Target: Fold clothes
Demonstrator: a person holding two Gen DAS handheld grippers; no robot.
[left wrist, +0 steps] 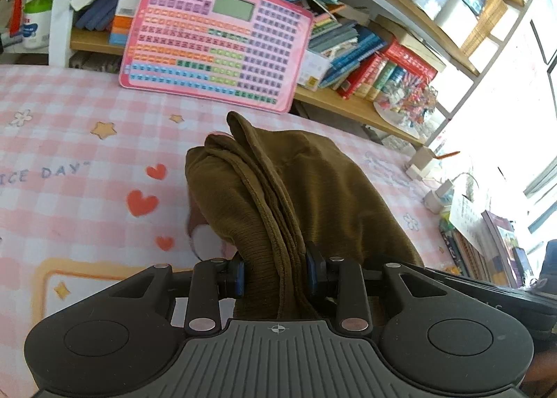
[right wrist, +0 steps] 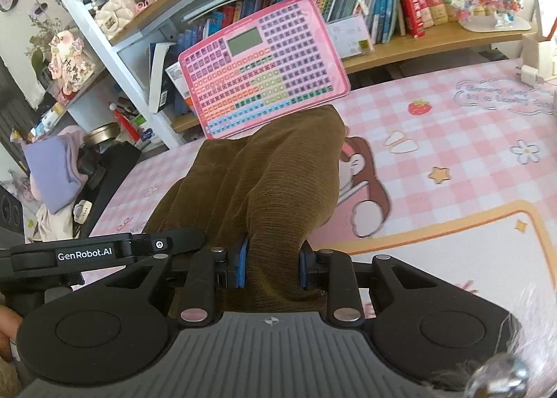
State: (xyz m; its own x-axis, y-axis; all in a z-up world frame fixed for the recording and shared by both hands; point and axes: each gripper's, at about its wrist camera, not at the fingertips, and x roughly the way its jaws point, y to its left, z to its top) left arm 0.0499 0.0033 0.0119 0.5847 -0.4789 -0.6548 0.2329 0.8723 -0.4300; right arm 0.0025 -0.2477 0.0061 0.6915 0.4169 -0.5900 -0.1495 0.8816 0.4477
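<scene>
An olive-brown ribbed garment (left wrist: 278, 185) hangs bunched in thick folds above the pink checked table mat (left wrist: 87, 140). My left gripper (left wrist: 275, 276) is shut on its gathered edge, the blue pads pressing the cloth from both sides. In the right wrist view the same brown garment (right wrist: 271, 175) drapes forward over the mat (right wrist: 452, 154), and my right gripper (right wrist: 273, 267) is shut on another bunch of it. The left gripper's black body (right wrist: 104, 251) shows at the left of the right wrist view, close beside the right one. The garment's far end is hidden by its own folds.
A pink keyboard-like toy tablet (left wrist: 216, 39) leans against the bookshelf (left wrist: 365, 98) at the mat's far edge. Books fill the shelves. A white charger and small items (right wrist: 536, 67) sit at the mat's right end. Clutter and a purple cloth (right wrist: 52, 175) lie off its left end.
</scene>
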